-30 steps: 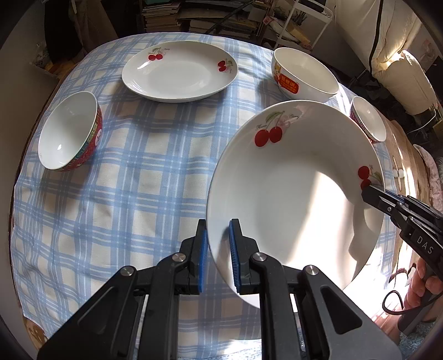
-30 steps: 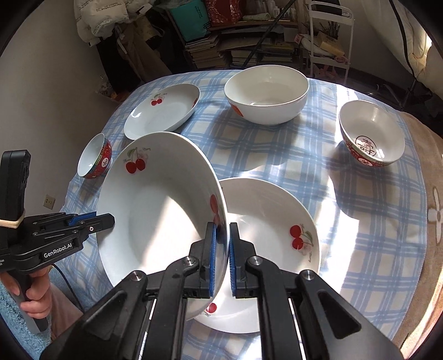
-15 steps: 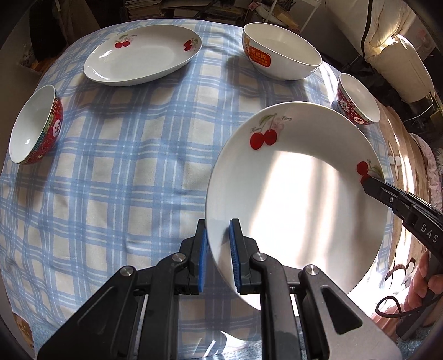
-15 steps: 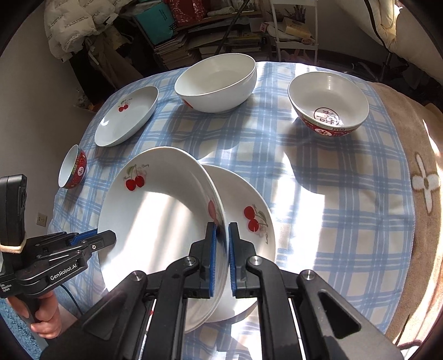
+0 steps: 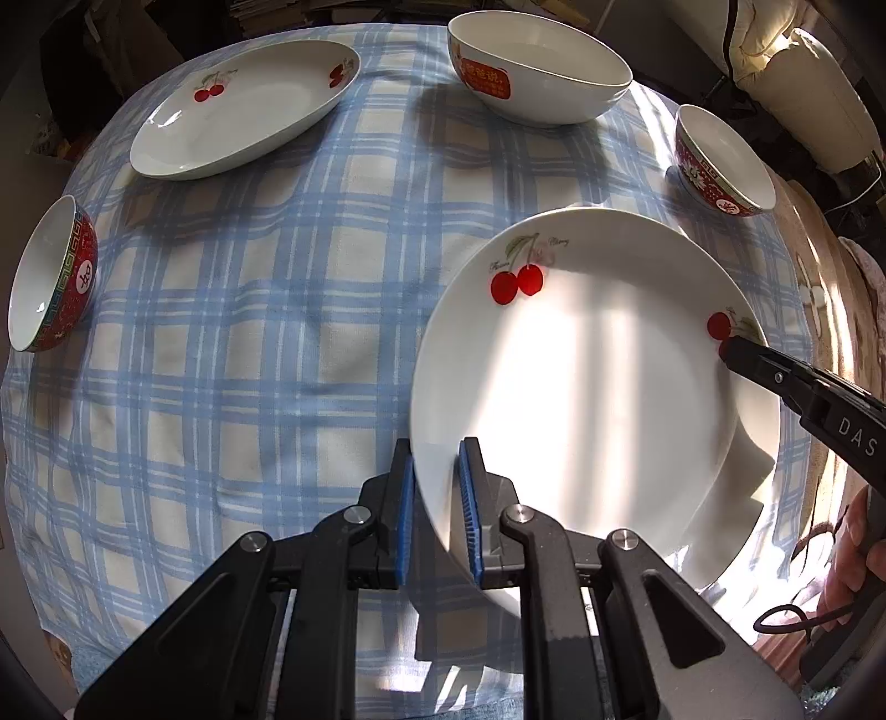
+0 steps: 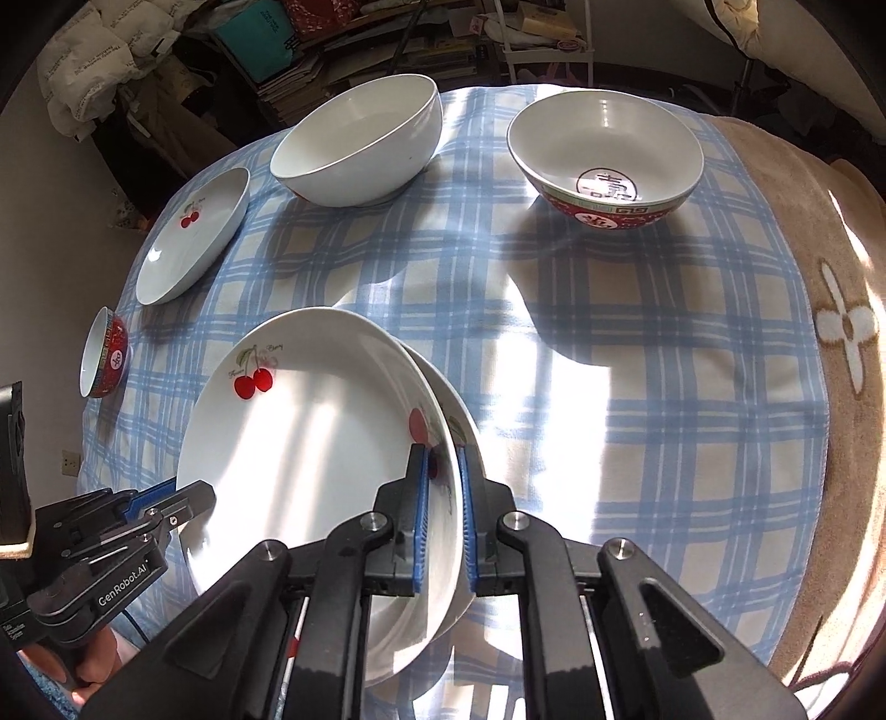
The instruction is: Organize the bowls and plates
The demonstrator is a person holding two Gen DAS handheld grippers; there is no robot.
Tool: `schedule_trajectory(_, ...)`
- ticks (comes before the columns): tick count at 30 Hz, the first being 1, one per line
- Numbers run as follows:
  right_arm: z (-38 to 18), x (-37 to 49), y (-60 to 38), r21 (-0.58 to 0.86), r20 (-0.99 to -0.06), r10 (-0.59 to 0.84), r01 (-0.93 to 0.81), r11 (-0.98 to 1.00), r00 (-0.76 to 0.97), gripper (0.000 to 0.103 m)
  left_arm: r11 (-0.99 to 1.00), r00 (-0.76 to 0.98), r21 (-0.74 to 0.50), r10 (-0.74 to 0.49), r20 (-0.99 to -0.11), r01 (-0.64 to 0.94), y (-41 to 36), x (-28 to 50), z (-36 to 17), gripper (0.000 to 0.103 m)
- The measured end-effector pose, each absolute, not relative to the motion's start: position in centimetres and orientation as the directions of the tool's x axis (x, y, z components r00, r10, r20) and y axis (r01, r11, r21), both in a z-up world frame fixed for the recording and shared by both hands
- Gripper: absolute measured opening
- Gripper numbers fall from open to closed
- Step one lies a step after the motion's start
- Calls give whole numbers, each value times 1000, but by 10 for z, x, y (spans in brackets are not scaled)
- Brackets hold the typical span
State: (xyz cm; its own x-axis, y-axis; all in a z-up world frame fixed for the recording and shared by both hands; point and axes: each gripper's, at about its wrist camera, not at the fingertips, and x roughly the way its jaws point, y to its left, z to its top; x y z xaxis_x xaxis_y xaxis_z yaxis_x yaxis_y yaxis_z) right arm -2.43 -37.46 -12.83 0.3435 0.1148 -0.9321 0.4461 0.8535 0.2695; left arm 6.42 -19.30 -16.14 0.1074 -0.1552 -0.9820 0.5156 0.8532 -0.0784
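Observation:
Both grippers hold one white cherry plate (image 5: 598,387) by opposite rims. My left gripper (image 5: 437,487) is shut on its near-left rim. My right gripper (image 6: 443,487) is shut on its right rim, also seen in the right wrist view (image 6: 310,443). The held plate sits nested just over a second cherry plate (image 6: 459,421), whose edge shows beneath (image 5: 742,476). A third cherry plate (image 5: 243,111) lies at the far left. A large white bowl (image 5: 537,66), a red-patterned bowl (image 5: 720,160) and a small red bowl (image 5: 50,271) stand around the table.
The round table carries a blue checked cloth (image 5: 266,310). A beige flowered blanket (image 6: 830,310) covers its right side. Shelves with books and clutter (image 6: 354,50) stand behind the table. The other hand's gripper body (image 6: 94,559) shows at the lower left.
Both grippers have lowered the held plate down and right onto the second plate; it now nests nearly flat over it. The jaws stay closed on the rim.

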Motion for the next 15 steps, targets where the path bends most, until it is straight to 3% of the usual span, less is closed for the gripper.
schedule_trajectory(15, -136, -19, -366, 196, -950, 64, 423, 885, 307, 15, 859, 104, -21, -86, -991, 512, -214, 64, -178, 16)
